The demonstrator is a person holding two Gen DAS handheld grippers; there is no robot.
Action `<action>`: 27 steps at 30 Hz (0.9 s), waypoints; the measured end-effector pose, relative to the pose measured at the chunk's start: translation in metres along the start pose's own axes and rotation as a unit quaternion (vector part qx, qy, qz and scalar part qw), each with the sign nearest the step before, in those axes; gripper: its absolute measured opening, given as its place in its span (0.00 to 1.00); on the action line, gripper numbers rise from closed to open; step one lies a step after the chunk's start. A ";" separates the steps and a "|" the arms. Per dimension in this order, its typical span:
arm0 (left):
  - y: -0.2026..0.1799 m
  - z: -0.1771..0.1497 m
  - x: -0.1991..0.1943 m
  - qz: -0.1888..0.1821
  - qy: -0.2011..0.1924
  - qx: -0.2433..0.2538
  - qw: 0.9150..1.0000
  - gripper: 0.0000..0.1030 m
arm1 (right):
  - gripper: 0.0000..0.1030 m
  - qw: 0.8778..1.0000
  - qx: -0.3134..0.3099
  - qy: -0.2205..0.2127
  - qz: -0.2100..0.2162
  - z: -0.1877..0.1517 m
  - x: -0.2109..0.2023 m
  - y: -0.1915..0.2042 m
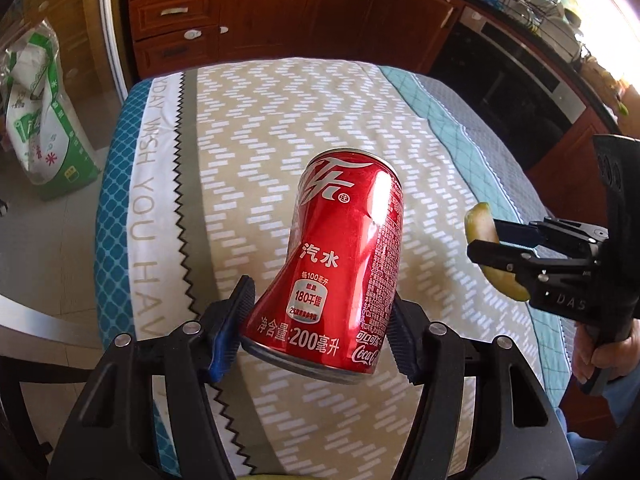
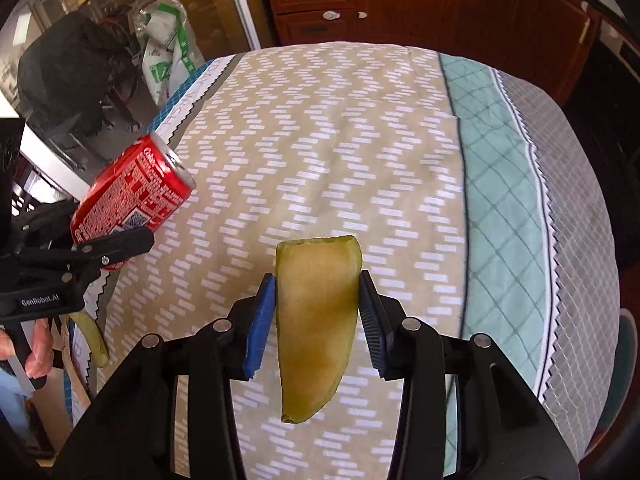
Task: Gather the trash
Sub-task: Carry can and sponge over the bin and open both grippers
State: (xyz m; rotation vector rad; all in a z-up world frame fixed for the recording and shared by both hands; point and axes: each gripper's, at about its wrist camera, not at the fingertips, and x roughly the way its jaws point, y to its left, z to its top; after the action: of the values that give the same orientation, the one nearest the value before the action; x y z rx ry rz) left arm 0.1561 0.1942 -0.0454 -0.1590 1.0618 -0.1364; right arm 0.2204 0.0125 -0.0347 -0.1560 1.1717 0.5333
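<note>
Left wrist view: the left gripper [image 1: 320, 320] clamps the dented red can [image 1: 344, 256]; at three o'clock, the right gripper [image 2: 318, 320] pinches a peel [image 2: 316, 332]. Both lifted; next likely needs a bin, unseen.

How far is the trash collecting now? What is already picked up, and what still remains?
Done: the tablecloth ahead shows no other trash. In hand: the left tool is shut on the red can, lifted off the table; the right tool is shut on the peel piece. Left: no bin is visible, so both items still need dropping, and another peel strip lies at the table's near-left edge.
</note>
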 end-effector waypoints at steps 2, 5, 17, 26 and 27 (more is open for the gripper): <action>-0.018 0.001 -0.004 -0.002 -0.004 0.014 1.000 0.61 | 0.38 1.000 0.024 -0.008 0.002 -0.005 -0.015 -0.018; -0.047 0.002 -0.008 -0.004 -0.007 0.034 0.999 0.61 | 0.38 0.998 0.053 -0.023 -0.001 -0.016 -0.039 -0.044; -0.174 0.012 -0.006 -0.025 -0.007 0.114 0.993 0.61 | 0.38 0.985 0.152 -0.082 -0.005 -0.072 -0.112 -0.150; -0.276 0.022 0.023 -0.059 0.014 0.175 0.983 0.61 | 0.39 0.968 0.222 -0.109 -0.034 -0.124 -0.153 -0.237; -0.287 0.022 0.026 -0.063 0.017 0.183 0.981 0.61 | 0.39 0.966 0.231 -0.112 -0.038 -0.130 -0.158 -0.248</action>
State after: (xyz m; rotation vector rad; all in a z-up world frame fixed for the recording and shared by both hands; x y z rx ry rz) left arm 0.1780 -0.0910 -0.0009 0.1091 1.0435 -0.4462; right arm 0.1854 -0.3024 0.0183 0.2543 1.0334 0.1937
